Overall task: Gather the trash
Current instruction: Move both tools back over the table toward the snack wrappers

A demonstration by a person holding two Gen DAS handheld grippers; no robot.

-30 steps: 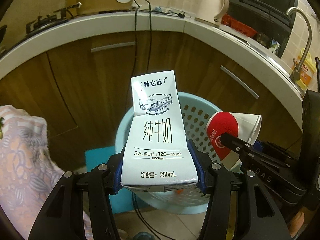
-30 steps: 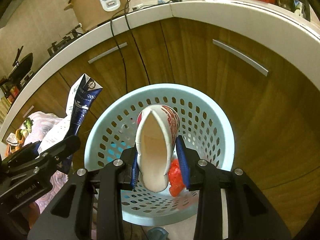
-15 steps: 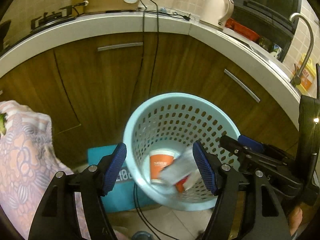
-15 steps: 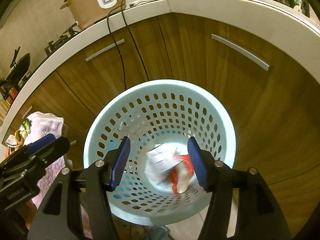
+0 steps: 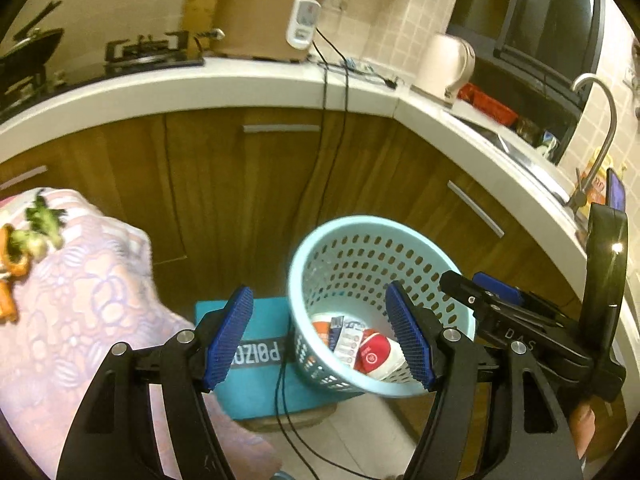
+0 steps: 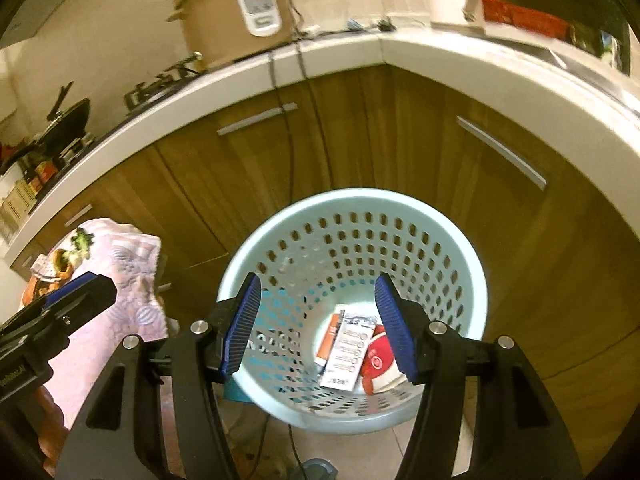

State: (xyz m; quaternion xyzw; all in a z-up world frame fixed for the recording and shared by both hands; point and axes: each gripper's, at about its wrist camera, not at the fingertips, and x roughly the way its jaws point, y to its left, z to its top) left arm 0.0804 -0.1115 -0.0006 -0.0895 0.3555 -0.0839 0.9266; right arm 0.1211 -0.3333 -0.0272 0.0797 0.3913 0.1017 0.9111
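Note:
A light blue perforated basket (image 5: 360,236) (image 6: 352,208) stands on the floor by the wooden cabinets. Inside lie the milk carton (image 5: 347,340) (image 6: 347,356), the red and white paper cup (image 5: 376,356) (image 6: 376,356) and an orange cup (image 5: 320,326) (image 6: 329,338). My left gripper (image 5: 324,338) is open and empty, above and in front of the basket, a little to its left. My right gripper (image 6: 318,322) is open and empty, held over the basket's near rim; it also shows in the left wrist view (image 5: 500,308).
A table with a pink patterned cloth (image 5: 80,288) (image 6: 120,264) carries vegetable scraps (image 5: 36,228) at the left. A teal box (image 5: 256,364) and black cords (image 5: 280,392) lie on the floor. The counter (image 5: 240,84) holds a rice cooker (image 5: 268,12), kettle (image 5: 444,64) and faucet (image 5: 600,120).
Both grippers opened and dropped the milk carton and the paper cup into the basket. Both have since pulled up and back, so the basket looks smaller and lower.

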